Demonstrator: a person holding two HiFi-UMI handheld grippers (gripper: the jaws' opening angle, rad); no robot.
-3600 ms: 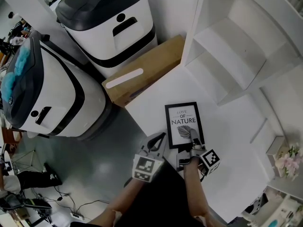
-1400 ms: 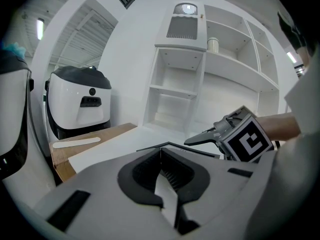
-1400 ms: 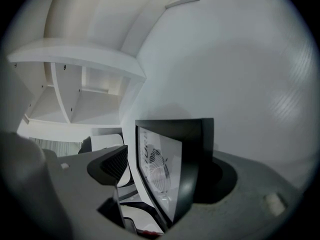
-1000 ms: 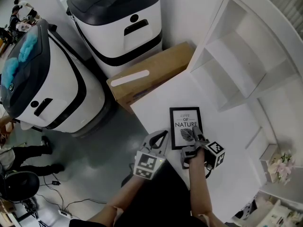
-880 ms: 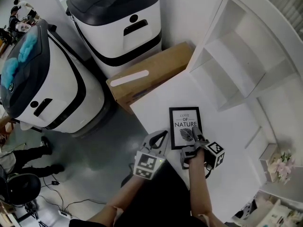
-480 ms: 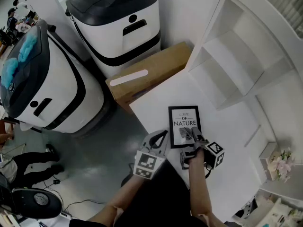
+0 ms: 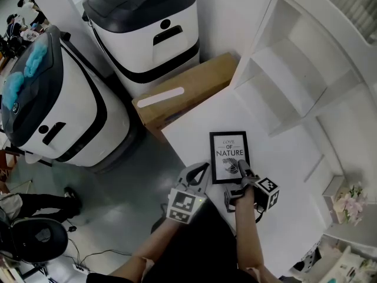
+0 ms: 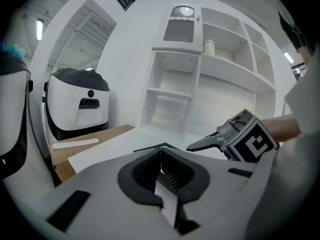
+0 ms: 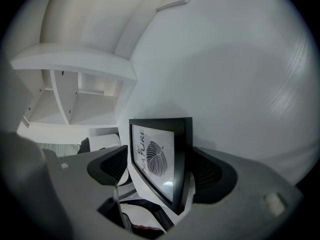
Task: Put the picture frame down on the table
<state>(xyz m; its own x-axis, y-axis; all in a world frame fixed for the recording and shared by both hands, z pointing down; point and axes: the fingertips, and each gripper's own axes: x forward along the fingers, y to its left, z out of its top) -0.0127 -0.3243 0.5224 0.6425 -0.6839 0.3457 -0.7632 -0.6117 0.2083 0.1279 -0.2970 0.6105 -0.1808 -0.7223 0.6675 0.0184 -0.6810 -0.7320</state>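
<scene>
A black picture frame (image 7: 230, 156) with a leaf print and the word NATURE lies on the white table (image 7: 283, 175) near its front left edge. My right gripper (image 7: 240, 171) is shut on the frame's near right corner. In the right gripper view the frame (image 9: 150, 159) stands between the two dark pads (image 9: 210, 171). My left gripper (image 7: 200, 170) hovers just left of the frame, off the table edge. Its jaws meet at the tips, and it (image 8: 160, 151) holds nothing. From it I see the frame's dark edge (image 8: 150, 147) and the right gripper (image 8: 197, 145).
A white shelf unit (image 7: 300, 69) stands on the table behind the frame. A cardboard box (image 7: 182, 93) and two large white and black machines (image 7: 141, 28) (image 7: 53, 99) stand on the floor to the left. Pink flowers (image 7: 350, 205) sit at the far right.
</scene>
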